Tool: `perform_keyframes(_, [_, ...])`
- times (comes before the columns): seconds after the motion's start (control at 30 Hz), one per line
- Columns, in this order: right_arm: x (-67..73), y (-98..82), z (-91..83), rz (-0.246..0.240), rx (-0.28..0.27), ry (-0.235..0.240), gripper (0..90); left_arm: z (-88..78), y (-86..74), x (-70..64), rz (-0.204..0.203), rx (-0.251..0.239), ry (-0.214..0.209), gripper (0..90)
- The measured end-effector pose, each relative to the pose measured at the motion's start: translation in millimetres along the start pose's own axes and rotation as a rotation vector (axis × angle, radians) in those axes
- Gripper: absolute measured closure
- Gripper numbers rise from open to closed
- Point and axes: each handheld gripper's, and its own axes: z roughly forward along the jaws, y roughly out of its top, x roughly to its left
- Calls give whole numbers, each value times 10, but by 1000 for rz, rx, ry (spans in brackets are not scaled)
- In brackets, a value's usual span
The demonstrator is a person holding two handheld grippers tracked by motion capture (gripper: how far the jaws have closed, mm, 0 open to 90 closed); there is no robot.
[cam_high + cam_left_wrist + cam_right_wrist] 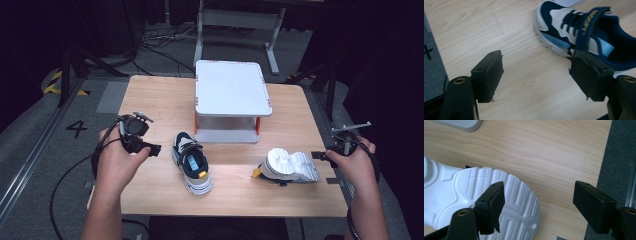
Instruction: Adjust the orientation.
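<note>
Nearest, the upright navy shoe [191, 162] stands on the worktop [150, 100]; the left hand-held gripper [156, 149] beside it gapes wide, holding nothing. Overturned, the second shoe [291, 166] lies sole-up by the right hand-held gripper [320, 156], equally wide, empty. Behind, a white tray stand [231, 90] carries nothing.

On the tabletop [150, 100], a raised stand [232, 95] sits at the far middle. Before it, slightly left, an upright shoe [191, 167] stands; to its right a second shoe [291, 166] lies sole-up near the right edge, well apart.
</note>
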Motion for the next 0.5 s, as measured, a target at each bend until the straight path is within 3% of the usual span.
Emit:
perform_keyframes(0.07, [14, 2, 4, -7, -1, 6, 262, 31, 25, -66, 29, 2, -2, 242])
perform_keyframes(0.2, [15, 1, -1, -7, 1, 4, 262, 75, 76, -143, 25, -6, 3, 219])
perform_keyframes(0.3, [22, -5, -12, -7, -3, 4, 262, 148, 121, -209, 57, -3, -22, 221])
perform_keyframes(0.4, [30, -12, -11, -13, -4, 1, 262, 291, 204, -308, 102, 24, -89, 325])
perform_keyframes(0.5, [37, -19, -9, -14, -3, 3, 262, 410, 253, -350, 103, 40, -94, 361])
